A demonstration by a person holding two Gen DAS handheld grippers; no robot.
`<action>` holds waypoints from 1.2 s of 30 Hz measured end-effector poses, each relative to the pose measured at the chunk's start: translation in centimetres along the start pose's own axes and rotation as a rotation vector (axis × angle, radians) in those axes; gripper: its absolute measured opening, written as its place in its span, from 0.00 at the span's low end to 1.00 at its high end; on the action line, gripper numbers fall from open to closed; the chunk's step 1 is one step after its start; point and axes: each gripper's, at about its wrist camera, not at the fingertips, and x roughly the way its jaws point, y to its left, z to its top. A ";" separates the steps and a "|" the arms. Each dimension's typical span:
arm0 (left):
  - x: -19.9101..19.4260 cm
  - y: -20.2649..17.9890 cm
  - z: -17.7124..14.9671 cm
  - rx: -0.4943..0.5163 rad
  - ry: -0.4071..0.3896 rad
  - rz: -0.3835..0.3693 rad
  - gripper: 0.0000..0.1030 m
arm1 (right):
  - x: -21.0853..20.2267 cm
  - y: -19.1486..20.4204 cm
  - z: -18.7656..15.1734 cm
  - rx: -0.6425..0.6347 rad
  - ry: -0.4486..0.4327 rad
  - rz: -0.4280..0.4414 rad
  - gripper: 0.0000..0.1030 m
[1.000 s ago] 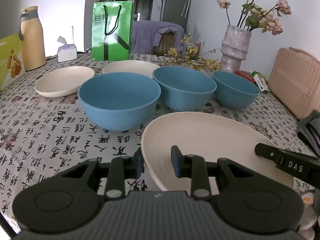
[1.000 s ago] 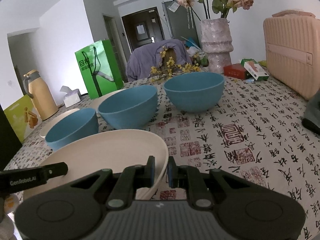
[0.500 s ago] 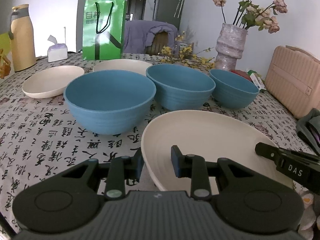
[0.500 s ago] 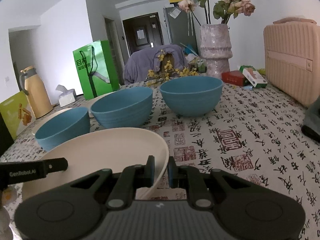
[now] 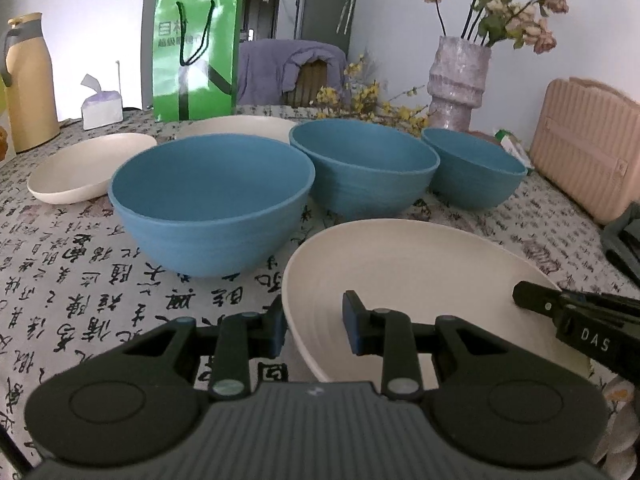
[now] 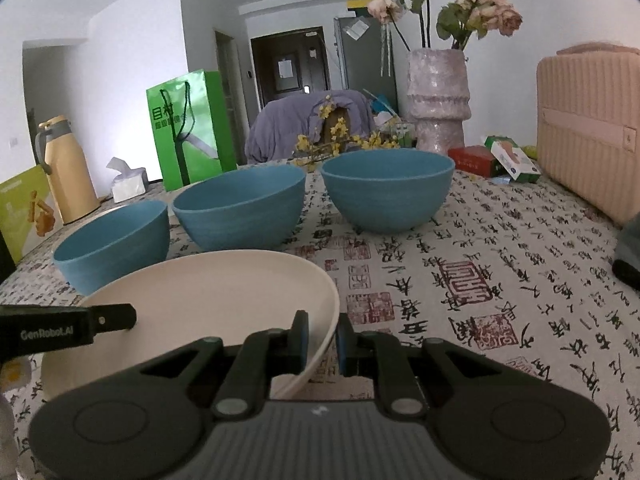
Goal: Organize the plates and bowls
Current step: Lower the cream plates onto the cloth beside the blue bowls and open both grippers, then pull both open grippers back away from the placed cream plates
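On the patterned tablecloth (image 6: 500,248), at six o'clock, both the left gripper (image 5: 312,326) and right gripper (image 6: 322,334) straddled the cream plate (image 5: 420,264); right clamped its rim, left's grip unclear.

Each hand-held gripper, left (image 5: 313,330) and right (image 6: 322,334), is matte black with a ribbed grey body, round discs, silver pivot screws and blue-edged pads.

far cream plate (image 5: 240,124) mostly hidden behind the blue bowl (image 5: 212,204).
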 end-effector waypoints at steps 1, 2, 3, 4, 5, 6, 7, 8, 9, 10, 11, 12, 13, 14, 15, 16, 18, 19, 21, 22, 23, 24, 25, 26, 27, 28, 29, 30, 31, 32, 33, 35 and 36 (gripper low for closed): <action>0.1 -0.1 -0.1 0.009 0.008 0.007 0.29 | 0.1 0.0 0.0 0.001 0.003 -0.001 0.14; 0.3 -0.2 -0.1 0.020 0.016 0.014 0.29 | 0.2 0.1 0.0 -0.005 0.009 -0.005 0.14; 0.5 -0.2 -0.1 0.027 0.022 0.018 0.29 | 0.3 0.2 0.0 -0.015 0.015 -0.013 0.14; 0.7 -0.3 -0.2 0.032 0.028 0.024 0.29 | 0.4 0.3 0.0 -0.018 0.016 -0.013 0.14; 0.8 -0.3 -0.2 0.037 0.036 0.031 0.29 | 0.4 0.3 0.1 -0.018 0.018 -0.009 0.14; 1.0 -0.3 -0.3 0.040 0.046 0.035 0.29 | 0.4 0.3 0.1 -0.016 0.023 -0.004 0.14; 1.0 -0.2 -0.3 0.041 0.044 0.036 0.29 | 0.4 0.2 0.2 -0.011 0.026 0.000 0.14; 1.0 -0.2 -0.3 0.044 0.049 0.036 0.29 | 0.4 0.2 0.3 -0.005 0.031 0.003 0.14; 1.0 -0.1 -0.3 0.045 0.054 0.037 0.29 | 0.5 0.1 0.4 0.001 0.039 0.006 0.14; 1.0 -0.2 -0.2 0.049 0.060 0.037 0.29 | 0.6 0.0 0.4 0.009 0.050 0.008 0.14; 1.0 -0.2 -0.1 0.053 0.066 0.038 0.29 | 0.6 -0.2 0.4 0.023 0.062 0.013 0.14; 1.0 -0.3 0.0 0.056 0.073 0.039 0.29 | 0.7 -0.3 0.3 0.038 0.073 0.017 0.14; 0.9 -0.3 0.0 0.058 0.079 0.038 0.29 | 0.8 -0.5 0.3 0.052 0.083 0.021 0.14; 0.9 -0.3 0.1 0.057 0.085 0.037 0.29 | 1.0 -0.6 0.2 0.062 0.093 0.025 0.15; 0.9 -0.3 0.2 0.054 0.091 0.038 0.29 | 1.1 -0.6 0.2 0.066 0.097 0.028 0.16; 0.9 -0.4 0.3 0.052 0.096 0.041 0.29 | 1.1 -0.6 0.1 0.068 0.099 0.030 0.16; 1.0 -0.4 0.3 0.053 0.096 0.041 0.33 | 1.1 -0.6 0.2 0.076 0.104 0.028 0.16; 1.0 -0.4 0.4 0.049 0.098 0.040 0.39 | 1.1 -0.7 0.2 0.086 0.109 0.028 0.25; 0.9 0.0 0.4 0.029 0.098 0.029 0.47 | 0.8 -0.9 0.1 0.106 0.100 0.049 0.44; 0.8 0.3 0.4 0.014 0.095 0.017 0.51 | 0.6 -1.0 0.1 0.116 0.095 0.057 0.57; 0.6 0.6 0.4 0.002 0.090 0.010 0.58 | 0.3 -1.0 0.0 0.120 0.090 0.065 0.61; 0.3 0.9 0.3 -0.005 0.079 0.008 0.62 | 0.0 -1.1 0.0 0.122 0.084 0.073 0.66; -0.1 1.2 0.2 -0.007 0.065 0.007 0.67 | -0.4 -1.1 0.0 0.124 0.080 0.080 0.73; -0.6 1.4 0.1 -0.004 0.045 0.002 0.72 | -0.9 -1.0 0.1 0.122 0.072 0.086 0.79; -1.1 1.6 0.1 -0.003 0.029 -0.002 0.75 | -1.4 -0.9 0.1 0.117 0.060 0.089 0.89; -1.7 1.8 0.0 -0.002 0.006 -0.006 0.81 | -2.0 -0.8 0.1 0.111 0.043 0.092 0.92; -2.4 2.0 0.0 -0.002 -0.018 -0.012 0.88 | -2.6 -0.7 0.1 0.103 0.025 0.098 0.92; -3.1 2.1 -0.1 -0.002 -0.043 -0.017 0.93 | -3.2 -0.6 0.1 0.097 0.008 0.104 0.93; -3.9 2.4 -0.2 -0.002 -0.078 -0.023 1.00 | -3.8 -0.4 0.1 0.095 -0.007 0.108 0.95; -4.5 2.4 -0.2 -0.003 -0.106 -0.022 1.00 | -4.3 -0.4 0.1 0.096 -0.018 0.109 0.98; -5.2 2.5 -0.4 -0.004 -0.134 -0.012 1.00 | -4.9 -0.3 0.0 0.099 -0.037 0.105 1.00; -6.1 2.6 -0.6 0.016 -0.165 0.010 1.00 | -6.2 -0.1 0.0 0.101 -0.078 0.094 1.00; -6.4 2.5 -0.7 0.032 -0.170 0.025 1.00 | -6.8 0.1 -0.1 0.103 -0.094 0.089 1.00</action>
